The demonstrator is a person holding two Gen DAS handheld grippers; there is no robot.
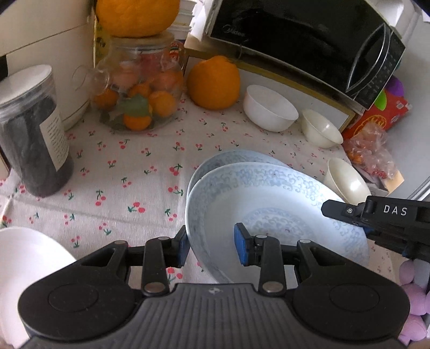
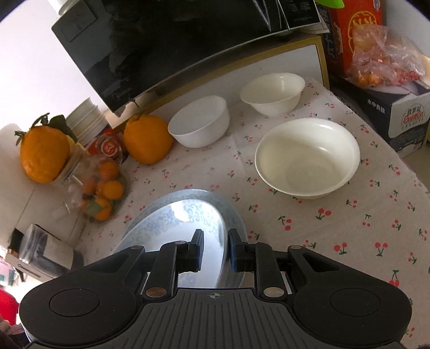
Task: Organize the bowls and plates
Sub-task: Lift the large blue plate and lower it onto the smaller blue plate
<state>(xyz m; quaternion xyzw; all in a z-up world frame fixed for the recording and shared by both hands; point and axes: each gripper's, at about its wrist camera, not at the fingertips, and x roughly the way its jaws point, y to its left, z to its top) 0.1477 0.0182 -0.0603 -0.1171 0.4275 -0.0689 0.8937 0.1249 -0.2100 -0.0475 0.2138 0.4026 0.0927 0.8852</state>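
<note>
Left wrist view: the left gripper [image 1: 212,247] is clamped on the near rim of a pale blue patterned plate [image 1: 276,214], one blue pad under the rim and one on the inner face. The plate is tilted, and a second plate of the same pattern [image 1: 215,165] lies just behind and beneath it on the cherry-print cloth of the bench [image 1: 129,166]. The right gripper [image 1: 376,214] reaches in from the right edge at the plate's far rim. Behind stand a white bowl [image 1: 270,107] and two cream bowls [image 1: 319,130] [image 1: 346,182], all empty; the nearer cream one tips toward the plates. A glass jar [image 1: 137,88] holds small oranges and leaves, with a large orange [image 1: 137,16] resting on its lid. A clear canister with a white lid [image 1: 29,128] is filled with something dark. Another large orange [image 1: 213,82] sits by a black microwave [image 1: 303,40].

Right wrist view: the right gripper [image 2: 215,249] is closed on the upper plate's [image 2: 182,225] rim, which runs between its pads. Beyond stand the large cream bowl [image 2: 307,158], the white bowl [image 2: 200,123] and a smaller cream bowl [image 2: 272,92], each empty and upright. A clear bag of small orange fruit [image 2: 381,53] rests on a box at the right.
</note>
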